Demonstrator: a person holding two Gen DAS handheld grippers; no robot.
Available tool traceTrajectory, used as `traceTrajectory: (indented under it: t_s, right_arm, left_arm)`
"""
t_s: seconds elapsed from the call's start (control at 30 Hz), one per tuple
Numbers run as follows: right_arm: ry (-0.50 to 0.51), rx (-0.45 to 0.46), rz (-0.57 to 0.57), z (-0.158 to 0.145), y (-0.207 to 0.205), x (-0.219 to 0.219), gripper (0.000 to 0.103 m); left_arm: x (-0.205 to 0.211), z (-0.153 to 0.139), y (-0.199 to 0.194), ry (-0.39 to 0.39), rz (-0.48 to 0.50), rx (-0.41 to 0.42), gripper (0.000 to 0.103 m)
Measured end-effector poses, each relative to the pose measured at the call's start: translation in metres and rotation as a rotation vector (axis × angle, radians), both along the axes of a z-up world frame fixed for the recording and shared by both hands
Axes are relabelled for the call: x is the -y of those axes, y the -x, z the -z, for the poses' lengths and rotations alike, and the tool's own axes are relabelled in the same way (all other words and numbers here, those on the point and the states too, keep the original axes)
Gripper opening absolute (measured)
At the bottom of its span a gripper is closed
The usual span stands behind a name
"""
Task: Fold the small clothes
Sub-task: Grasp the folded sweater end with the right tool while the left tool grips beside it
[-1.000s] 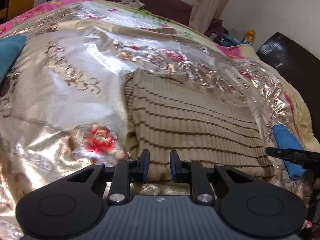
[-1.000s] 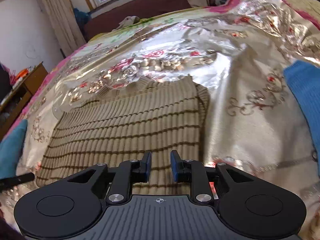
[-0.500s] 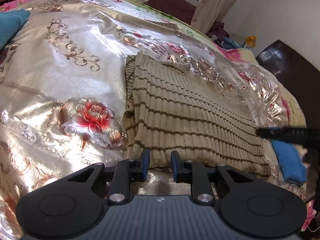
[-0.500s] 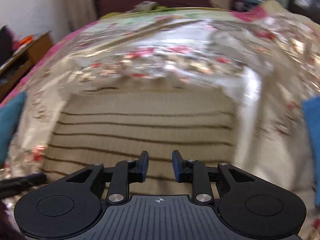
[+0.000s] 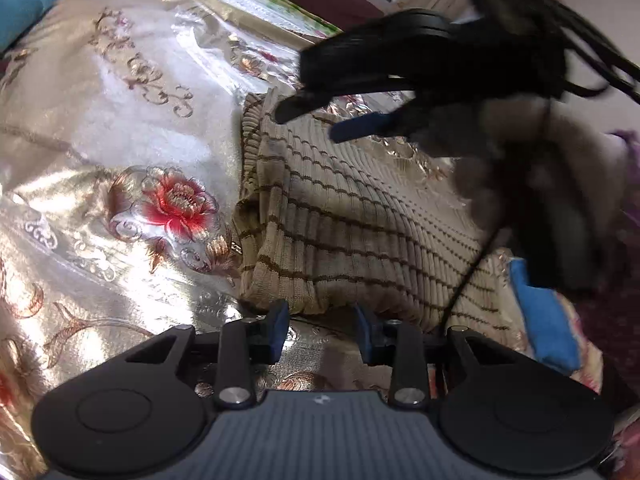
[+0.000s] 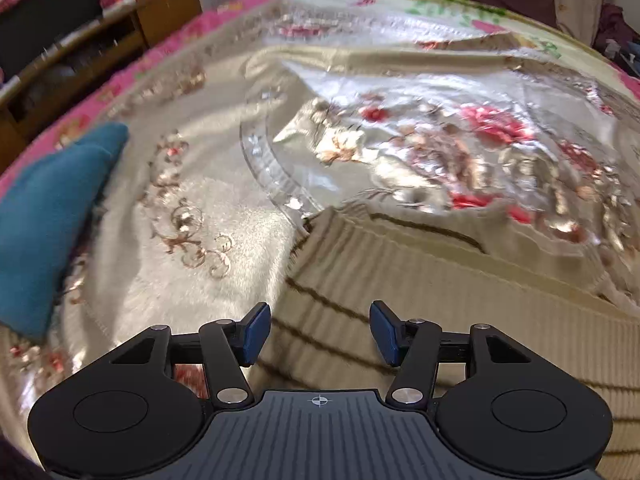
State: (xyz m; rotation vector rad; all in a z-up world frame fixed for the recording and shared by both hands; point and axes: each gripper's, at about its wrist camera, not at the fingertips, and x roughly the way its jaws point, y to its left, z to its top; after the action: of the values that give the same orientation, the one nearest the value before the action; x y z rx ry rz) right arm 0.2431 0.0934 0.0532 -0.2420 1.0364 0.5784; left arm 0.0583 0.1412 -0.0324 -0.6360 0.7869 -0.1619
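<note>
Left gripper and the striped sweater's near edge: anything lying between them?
No object. In the left wrist view, only bare floral bedspread shows between the opening left gripper and the striped sweater.

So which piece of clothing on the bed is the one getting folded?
Look at the shiny gold bedspread with red flowers that covers the bed. In its middle lies a folded beige ribbed sweater. It is the only striped piece, with thin brown lines across it, while the other clothes, a teal one and a blue one, are plain.

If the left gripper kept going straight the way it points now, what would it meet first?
Most likely the near folded edge of the striped knit garment, just ahead of the left gripper, whose fingers are opening with nothing between them.
</note>
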Motion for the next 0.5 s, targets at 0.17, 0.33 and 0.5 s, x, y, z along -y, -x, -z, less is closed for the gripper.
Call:
traceTrajectory:
  t_s: [0.17,0.33,0.5]
  right_arm:
    - [0.068,-0.019,0.008,0.023,-0.008,-0.033,0.055]
    - [0.176,-0.003,-0.002,0.045,-0.012,-0.052,0.058]
    - [0.202,0.016,-0.013,0.047,-0.009,-0.051,0.043]
  left_arm:
    - [-0.003,0.002,-0.001,0.027,0.001,-0.007,0.041]
    - [-0.005,0.004,0.0,0.046,-0.001,-0.013,0.043]
    - [-0.012,-0.002,0.011,0.024,-0.074,0.026,0.043]
